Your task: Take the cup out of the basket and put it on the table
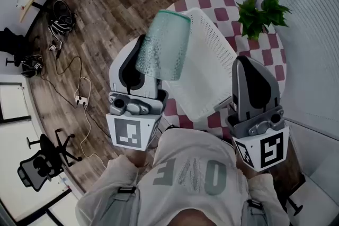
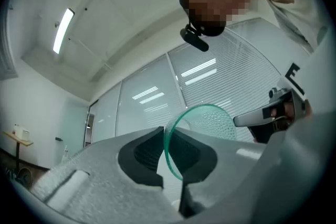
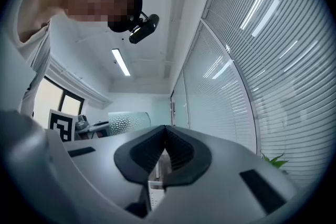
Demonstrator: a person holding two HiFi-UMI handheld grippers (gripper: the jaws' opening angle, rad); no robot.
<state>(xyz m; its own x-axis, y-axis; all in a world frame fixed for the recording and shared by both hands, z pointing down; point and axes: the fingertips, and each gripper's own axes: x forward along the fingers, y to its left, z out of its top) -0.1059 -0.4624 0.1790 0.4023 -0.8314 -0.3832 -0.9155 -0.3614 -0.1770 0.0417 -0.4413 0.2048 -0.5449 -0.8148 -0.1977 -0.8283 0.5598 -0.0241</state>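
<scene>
A translucent green cup (image 1: pixel 164 45) with a dimpled wall is held up in the air, tilted, over the left edge of the white slotted basket (image 1: pixel 212 55). My left gripper (image 1: pixel 143 63) is shut on the cup's wall. In the left gripper view the cup's rim (image 2: pixel 181 128) runs between the two pads of that gripper (image 2: pixel 167 150). My right gripper (image 1: pixel 251 63) hangs at the basket's right side, shut, with nothing in it (image 3: pixel 165 139). The cup (image 3: pixel 126 123) shows at the left of the right gripper view. The basket rests on a round red-and-white checkered table (image 1: pixel 233 10).
A green potted plant (image 1: pixel 262 13) stands at the table's far right, by the blinds. Cables and a power strip (image 1: pixel 79 98) lie on the wooden floor to the left. An office chair (image 1: pixel 42 166) is at the lower left. The person's torso fills the bottom.
</scene>
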